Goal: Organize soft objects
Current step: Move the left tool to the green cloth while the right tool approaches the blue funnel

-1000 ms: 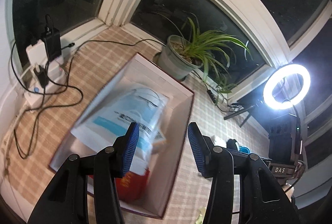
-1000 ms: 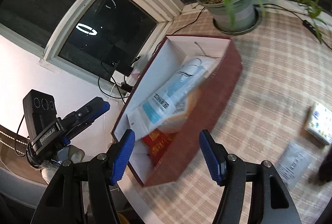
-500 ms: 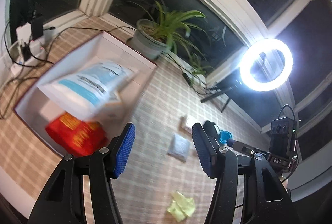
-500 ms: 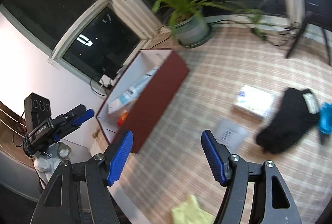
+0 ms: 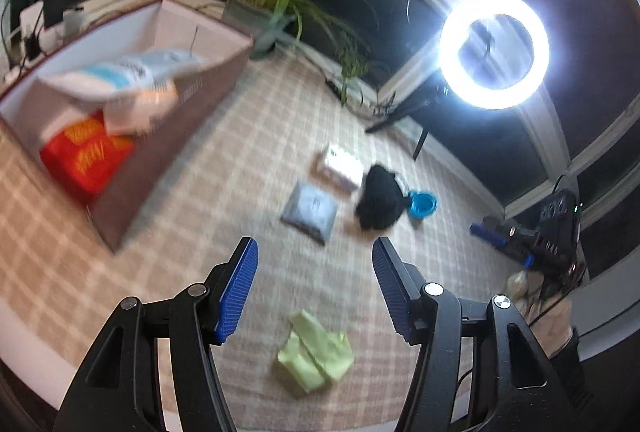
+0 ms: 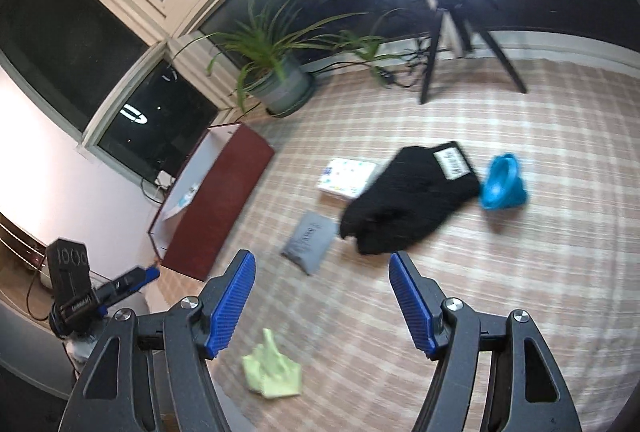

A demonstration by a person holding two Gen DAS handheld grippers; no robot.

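Both hand-held grippers have swung away from the box [image 5: 132,136] toward the loose items on the checked mat [image 6: 520,252]. A second ago each camera looked down into the box, with the white-and-blue packet directly ahead. That packet [image 5: 120,76] now lies in the box on top of a red packet [image 5: 86,156], so one deposit appears complete and a new pick is the likely next step.

The left hand-held gripper [image 5: 315,286] is empty and its jaws are opening, with nothing between them. The right hand-held gripper [image 6: 322,302] also stands apart and empty.

Items remaining on the mat:
- A yellow-green cloth [image 5: 314,354], crumpled and loosely folded, nearest the left hand-held gripper.
- A grey pouch [image 5: 310,212], flat and rectangular, near the middle of the mat.
- A black garment [image 6: 408,208] with a white label, limp and spread out, directly ahead of the right hand-held gripper.
- A small white pack [image 6: 346,176], touching the garment's edge.
- A blue bowl [image 6: 502,188], just beside the garment on its far side.

Both views are motion-blurred; finer surface detail cannot be confirmed.
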